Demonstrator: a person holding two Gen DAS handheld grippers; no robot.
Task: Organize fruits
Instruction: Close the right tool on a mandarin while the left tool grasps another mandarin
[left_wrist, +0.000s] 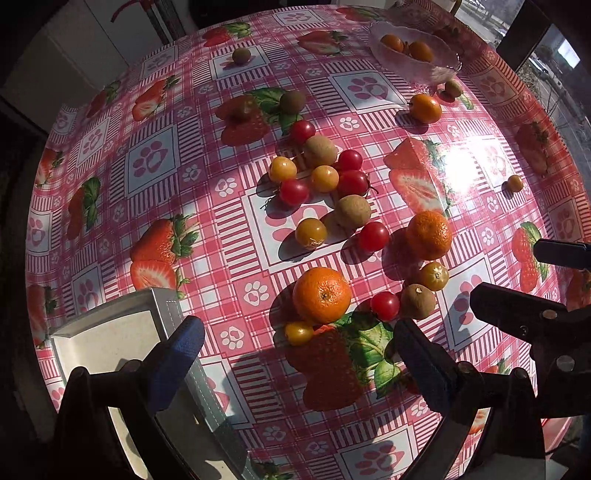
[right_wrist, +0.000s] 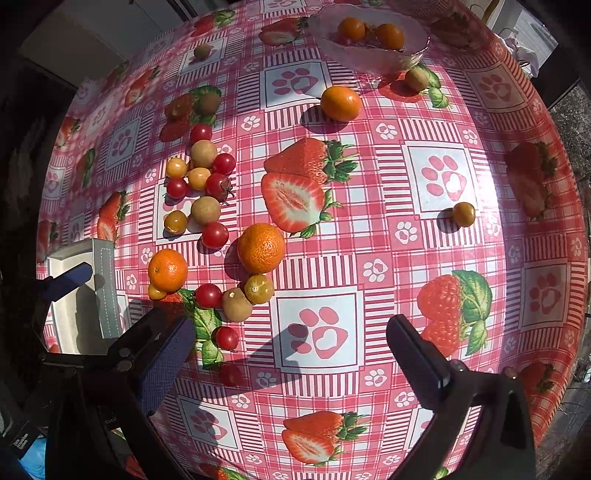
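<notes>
Loose fruit lies on a pink strawberry-print tablecloth (left_wrist: 236, 266): tangerines (left_wrist: 321, 295) (right_wrist: 261, 248), red cherry tomatoes (left_wrist: 373, 236), yellow cherry tomatoes (left_wrist: 310, 232) and brown longans (left_wrist: 352, 211). A glass bowl (left_wrist: 413, 61) (right_wrist: 369, 55) at the far side holds two orange fruits. My left gripper (left_wrist: 299, 358) is open and empty, just in front of the near tangerine. My right gripper (right_wrist: 291, 354) is open and empty above bare cloth; it also shows at the right of the left wrist view (left_wrist: 517, 314).
A white square tray (left_wrist: 110, 343) (right_wrist: 74, 317) sits at the near left, under my left finger. One tangerine (right_wrist: 340, 103) and a longan (right_wrist: 416, 79) lie by the bowl. A lone yellow tomato (right_wrist: 464, 214) sits at the right. The table edge curves around.
</notes>
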